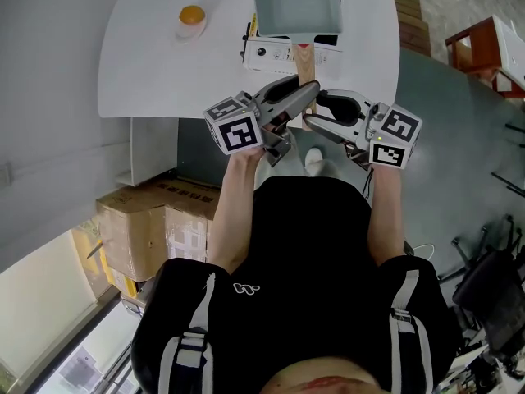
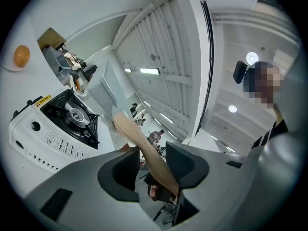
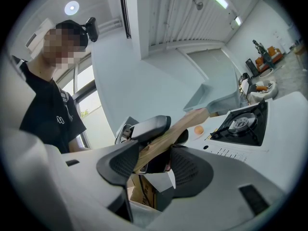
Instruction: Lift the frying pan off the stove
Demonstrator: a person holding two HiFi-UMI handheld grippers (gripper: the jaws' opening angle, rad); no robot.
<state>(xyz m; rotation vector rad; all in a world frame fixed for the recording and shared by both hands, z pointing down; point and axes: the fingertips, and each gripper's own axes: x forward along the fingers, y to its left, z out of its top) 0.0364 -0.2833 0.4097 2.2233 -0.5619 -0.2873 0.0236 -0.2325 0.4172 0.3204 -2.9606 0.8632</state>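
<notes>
Clamping frying pan handle (image 1: 305, 66) above stove (image 1: 275, 53): left hand-held gripper (image 2: 151, 167), right hand-held gripper (image 3: 155, 158)

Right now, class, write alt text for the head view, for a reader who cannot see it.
The left gripper and right gripper clasp the wooden handle of a grey frying pan held above a stove on a white table.
</notes>
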